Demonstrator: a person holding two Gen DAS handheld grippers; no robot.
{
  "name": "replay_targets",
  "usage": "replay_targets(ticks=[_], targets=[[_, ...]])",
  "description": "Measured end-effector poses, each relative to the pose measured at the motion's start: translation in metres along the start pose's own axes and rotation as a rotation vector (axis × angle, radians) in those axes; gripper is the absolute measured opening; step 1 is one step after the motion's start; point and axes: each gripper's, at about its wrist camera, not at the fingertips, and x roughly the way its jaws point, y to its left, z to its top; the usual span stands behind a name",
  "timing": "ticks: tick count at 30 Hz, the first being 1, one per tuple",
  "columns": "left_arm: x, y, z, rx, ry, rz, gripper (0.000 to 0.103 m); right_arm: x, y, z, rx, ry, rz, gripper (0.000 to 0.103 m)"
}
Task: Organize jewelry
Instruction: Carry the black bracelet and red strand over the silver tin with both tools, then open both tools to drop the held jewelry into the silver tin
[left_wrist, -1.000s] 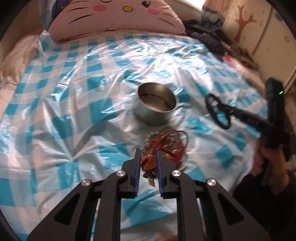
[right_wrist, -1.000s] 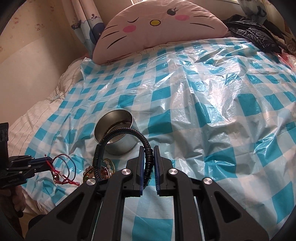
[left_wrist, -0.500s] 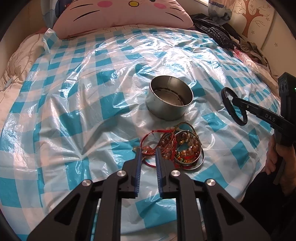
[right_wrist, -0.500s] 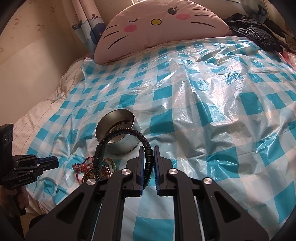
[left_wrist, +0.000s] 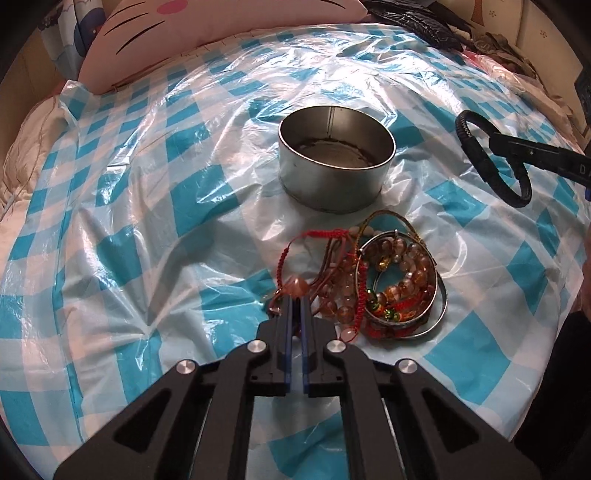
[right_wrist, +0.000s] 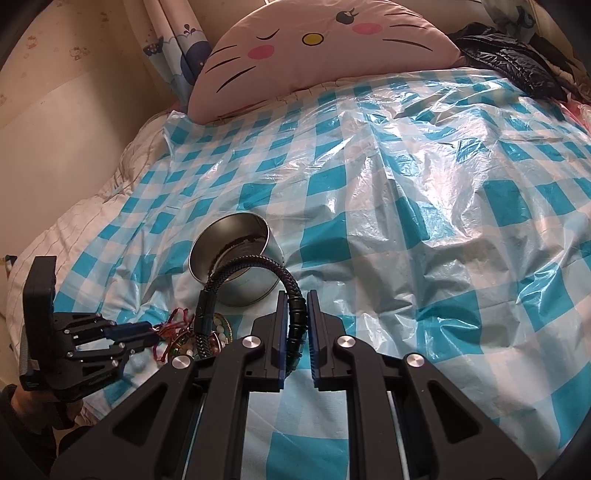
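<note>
- Left gripper (left_wrist: 295, 301) closed on a red cord bracelet (left_wrist: 291, 254) beside a heap of beaded bracelets (left_wrist: 399, 280).
- Round metal tin (left_wrist: 334, 177) just beyond, on blue-checked plastic sheet (left_wrist: 129, 221).
- Black braided bracelet (left_wrist: 491, 162) held aloft at right by right gripper (left_wrist: 495, 142).

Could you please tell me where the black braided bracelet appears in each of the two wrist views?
Left wrist view: black braided bracelet at the right edge, held off the bed by the right gripper.
Right wrist view: bracelet arches up from bottom centre, clamped between the fingers.
Shared landmark: metal tin.
</note>
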Motion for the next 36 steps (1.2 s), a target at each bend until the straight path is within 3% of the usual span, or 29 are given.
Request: replay_targets(ticks=[6,19,25,36], targets=[[-0.033,0.002,-0.004,-0.021,-0.06,-0.037,0.004,-0.002,-0.002,-0.001,0.003,-0.013,0.006,0.01],[-0.092,0.022,0.01,-0.187,-0.244,-0.23,0.004,-0.021,0.001,0.004,-0.006,-0.114,0.029,0.01],[-0.081,0.015,0.036,-0.219,-0.295,-0.27,0.004,-0.016,0.01,0.015,-0.02,-0.116,0.041,0.01],[-0.03,0.011,0.09,-0.275,-0.299,-0.339,0.004,0.018,0.02,0.037,-0.077,-0.075,0.019,0.01]])
